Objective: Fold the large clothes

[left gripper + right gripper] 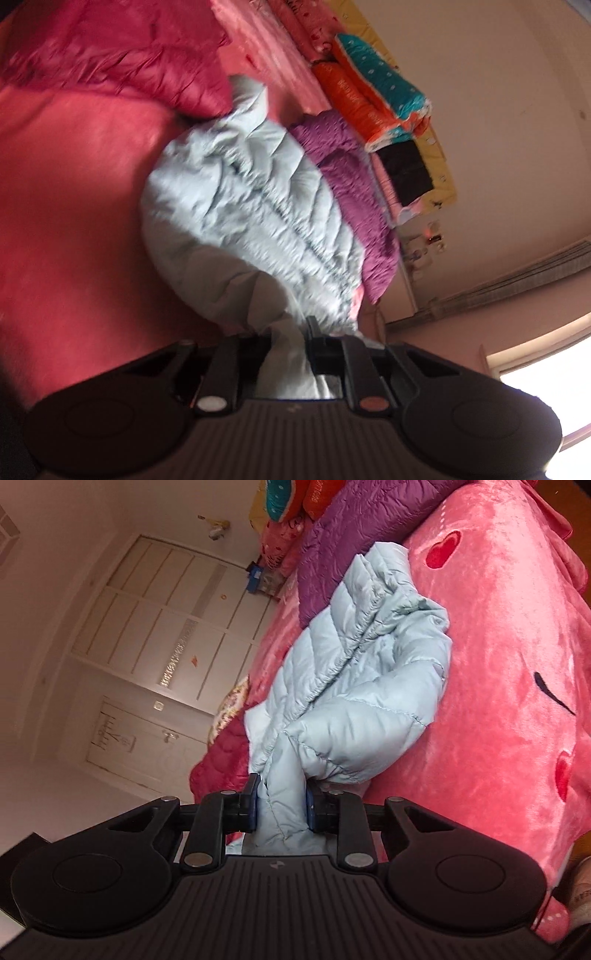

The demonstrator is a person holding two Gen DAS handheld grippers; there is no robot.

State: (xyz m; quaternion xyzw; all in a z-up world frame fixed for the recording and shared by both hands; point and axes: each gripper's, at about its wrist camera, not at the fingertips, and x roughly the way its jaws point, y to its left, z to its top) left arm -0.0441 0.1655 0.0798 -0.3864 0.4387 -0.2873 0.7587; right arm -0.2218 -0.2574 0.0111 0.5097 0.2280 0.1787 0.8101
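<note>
A pale blue quilted down jacket (251, 206) lies bunched on a pink plush bed cover (74, 206). My left gripper (288, 343) is shut on a fold of the jacket's edge, which runs back between its black fingers. In the right wrist view the same jacket (354, 672) stretches away across the bed cover (498, 664), one sleeve folded over the body. My right gripper (281, 805) is shut on a thick puffed edge of the jacket, squeezed between its blue pads. Both views are tilted.
A purple quilted jacket (354, 177) lies beside the blue one, and a magenta jacket (122, 51) lies further up the bed. Folded orange and teal bedding (376, 85) is stacked by the wall. White wardrobe doors (159, 638) stand beyond the bed.
</note>
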